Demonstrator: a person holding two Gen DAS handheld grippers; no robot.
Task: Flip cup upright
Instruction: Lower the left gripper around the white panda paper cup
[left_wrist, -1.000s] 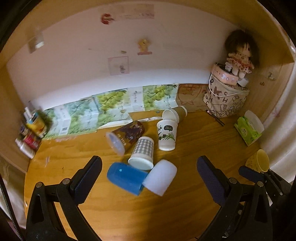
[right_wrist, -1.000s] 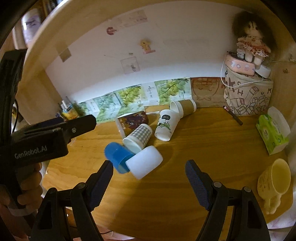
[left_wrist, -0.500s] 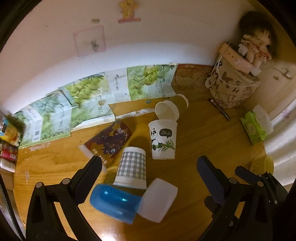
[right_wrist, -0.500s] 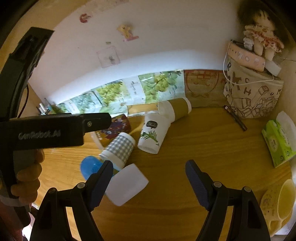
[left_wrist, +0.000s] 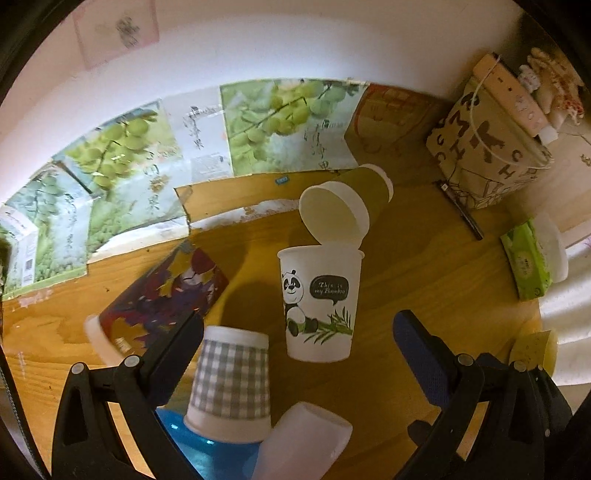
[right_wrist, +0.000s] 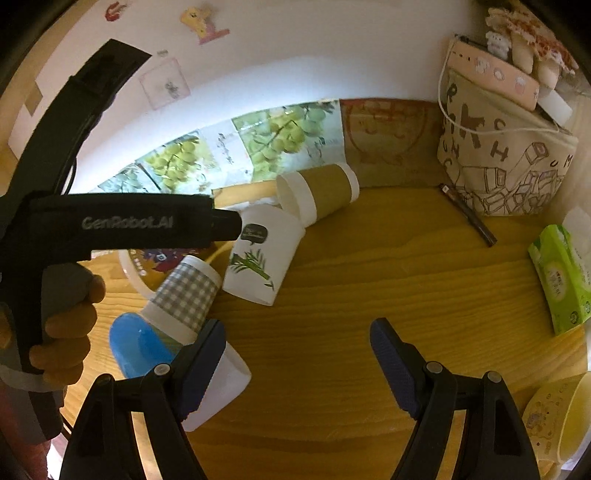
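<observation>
Your left gripper (left_wrist: 295, 354) has its jaws spread, low in the frame, over the checked cup (left_wrist: 231, 387), which stands rim-down against the blue cup (left_wrist: 192, 450). It looks lined up to straddle that one. Your right gripper (right_wrist: 297, 358), jaws also spread, holds nothing above bare worktop (right_wrist: 369, 280). Farther up stands the panda cup (left_wrist: 319, 302), then the brown cup (left_wrist: 364, 195) on its side.
</observation>
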